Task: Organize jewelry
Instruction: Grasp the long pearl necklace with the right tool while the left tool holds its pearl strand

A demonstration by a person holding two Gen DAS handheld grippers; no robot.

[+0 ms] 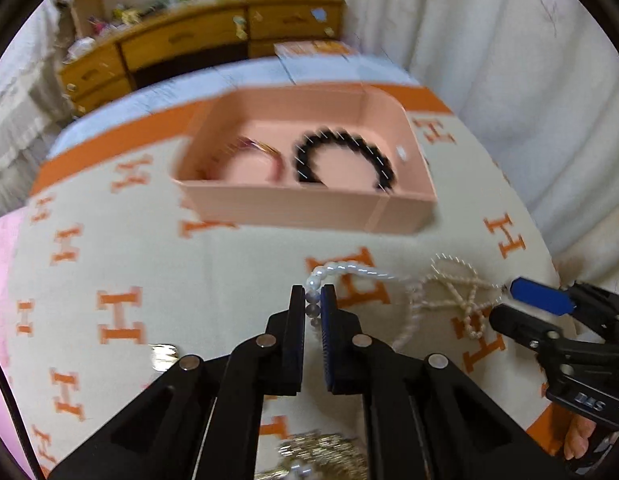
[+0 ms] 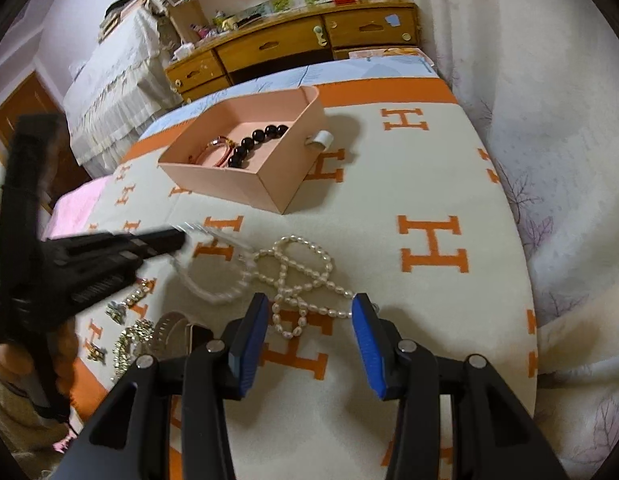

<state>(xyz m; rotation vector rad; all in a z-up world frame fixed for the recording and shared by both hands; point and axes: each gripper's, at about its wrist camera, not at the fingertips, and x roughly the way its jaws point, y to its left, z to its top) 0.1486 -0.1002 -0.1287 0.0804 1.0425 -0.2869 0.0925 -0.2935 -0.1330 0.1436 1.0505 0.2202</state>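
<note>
cream fabric patterned with orange h letters covered the bed, and this blanket (image 2: 389, 184) carried everything else, with an orange border along its far edge. beyond it stood a wooden dresser (image 2: 293, 44) with drawers, against the far wall. on the far part of the blanket sat a pink box (image 1: 309, 208), open at the top, its near wall blurred in the left wrist view. inside it lay a black bead bracelet (image 1: 343, 160) on the right and a thin pinkish bangle (image 1: 261, 152) on the left, just beside each other.

nearer, a long pearl necklace (image 2: 301, 276) lay in loose crossed loops on the blanket, well apart from the box. the right gripper (image 2: 309, 312) hung just over the near end of those loops, its blue pads spread partway, with pearls lying between them but neither pad pressing on them. the left gripper (image 1: 312, 300) was to the left, its jaws pressed together and pinching a white bead strand (image 1: 337, 270) that trailed off to the right toward the pearl necklace; whether that strand was a separate bracelet or part of the necklace was hard to tell through the blur. at the near left edge lay a cluster of small silvery pieces (image 2: 129, 336) beside a watch (image 2: 177, 332), none of them touched by either gripper.
</note>
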